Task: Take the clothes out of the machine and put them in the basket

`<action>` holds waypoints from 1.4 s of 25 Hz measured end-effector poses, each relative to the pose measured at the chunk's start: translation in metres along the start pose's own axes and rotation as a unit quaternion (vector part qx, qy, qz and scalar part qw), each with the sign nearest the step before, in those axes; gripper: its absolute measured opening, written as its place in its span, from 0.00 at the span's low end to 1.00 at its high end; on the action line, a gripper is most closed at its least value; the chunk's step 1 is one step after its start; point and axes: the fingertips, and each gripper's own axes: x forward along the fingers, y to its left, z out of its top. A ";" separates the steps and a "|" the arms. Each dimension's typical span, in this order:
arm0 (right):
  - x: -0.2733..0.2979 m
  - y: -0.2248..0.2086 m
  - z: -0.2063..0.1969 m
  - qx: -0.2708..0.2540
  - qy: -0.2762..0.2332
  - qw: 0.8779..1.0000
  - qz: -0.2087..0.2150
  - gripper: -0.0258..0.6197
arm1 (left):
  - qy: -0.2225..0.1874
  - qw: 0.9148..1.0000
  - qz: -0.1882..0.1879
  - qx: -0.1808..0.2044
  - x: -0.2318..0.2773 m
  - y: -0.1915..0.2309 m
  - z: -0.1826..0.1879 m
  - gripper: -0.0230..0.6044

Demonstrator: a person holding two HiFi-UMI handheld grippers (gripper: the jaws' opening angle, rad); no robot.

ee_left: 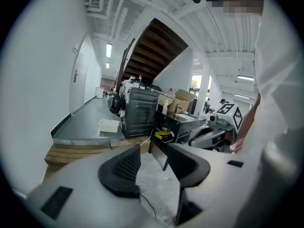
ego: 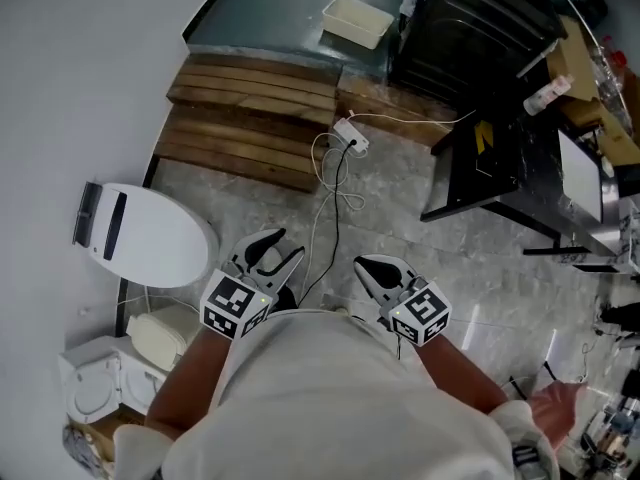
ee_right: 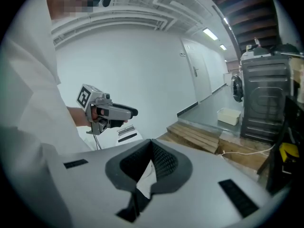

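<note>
No clothes show in any view. A dark grey boxy machine (ee_left: 140, 110) (ee_right: 263, 99) stands far off past the wooden platform, with a white tub (ego: 357, 20) (ee_left: 109, 125) (ee_right: 228, 116) on the floor beside it. Both grippers are held close to the person's white shirt. My left gripper (ego: 283, 248) (ee_left: 153, 155) is open, with only floor and a cable seen through the gap between its black pads. My right gripper (ego: 364, 266) (ee_right: 152, 145) has its tips together and holds nothing. Each gripper also shows in the other's view: the left gripper (ee_right: 107, 112) and the right gripper (ee_left: 216, 129).
A white rounded appliance (ego: 150, 236) stands at the left by the wall. Wooden pallets (ego: 250, 118) form a step ahead. A power strip (ego: 350, 136) and its cable trail across the stone floor. A black table (ego: 490, 158) and cluttered equipment fill the right.
</note>
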 end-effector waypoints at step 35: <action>0.377 -0.281 0.234 0.043 0.058 0.997 0.036 0.04 | 0.024 1.000 0.018 -0.001 0.189 0.477 0.210 0.34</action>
